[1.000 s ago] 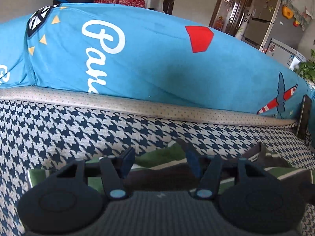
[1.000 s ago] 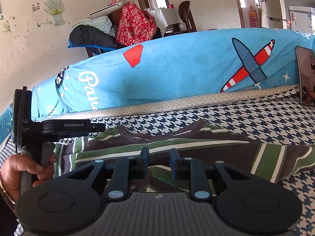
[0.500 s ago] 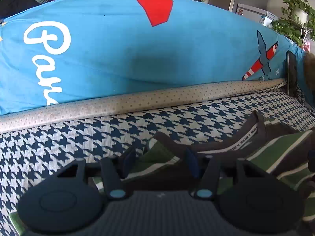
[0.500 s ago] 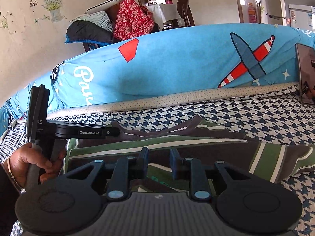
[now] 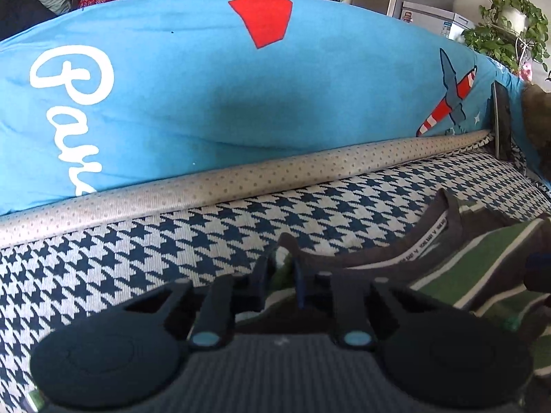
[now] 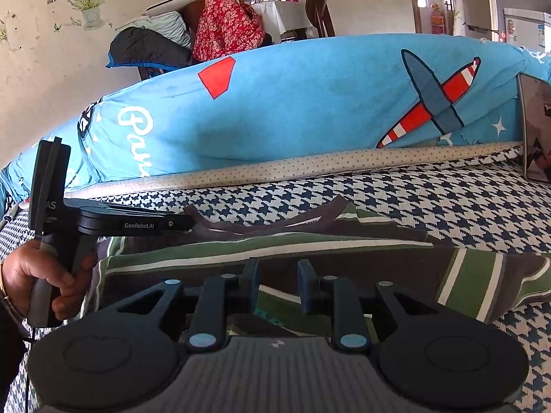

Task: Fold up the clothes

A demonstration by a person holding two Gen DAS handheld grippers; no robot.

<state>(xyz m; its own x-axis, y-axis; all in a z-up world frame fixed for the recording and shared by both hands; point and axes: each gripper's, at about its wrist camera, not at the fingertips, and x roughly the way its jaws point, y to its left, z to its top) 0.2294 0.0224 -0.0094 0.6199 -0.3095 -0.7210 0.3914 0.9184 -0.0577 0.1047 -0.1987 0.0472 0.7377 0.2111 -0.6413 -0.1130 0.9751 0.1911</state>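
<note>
Now the striped shirt (image 6: 310,251) lies spread on the houndstooth cover (image 6: 430,199), in front of the blue pillow (image 6: 292,110). Having just been closing, the left tongs (image 5: 280,270) are clenched on a bunched fold at the shirt's shoulder edge. Nearer, the right tongs (image 6: 275,284) grasp the shirt's near edge, jaws narrowly apart.

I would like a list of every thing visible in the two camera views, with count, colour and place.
striped shirt: 1, green, brown, white; flat on the houndstooth cover.
houndstooth cover: 1, navy and white; under the shirt.
blue cushion: 1, blue with aeroplane print; behind the cover.
potted plant: 1, green; far right background.
left gripper: 1, black; shut on the shirt's corner.
right gripper: 1, black; over the shirt's near edge.
hand: 1; holds the left gripper's handle.
</note>
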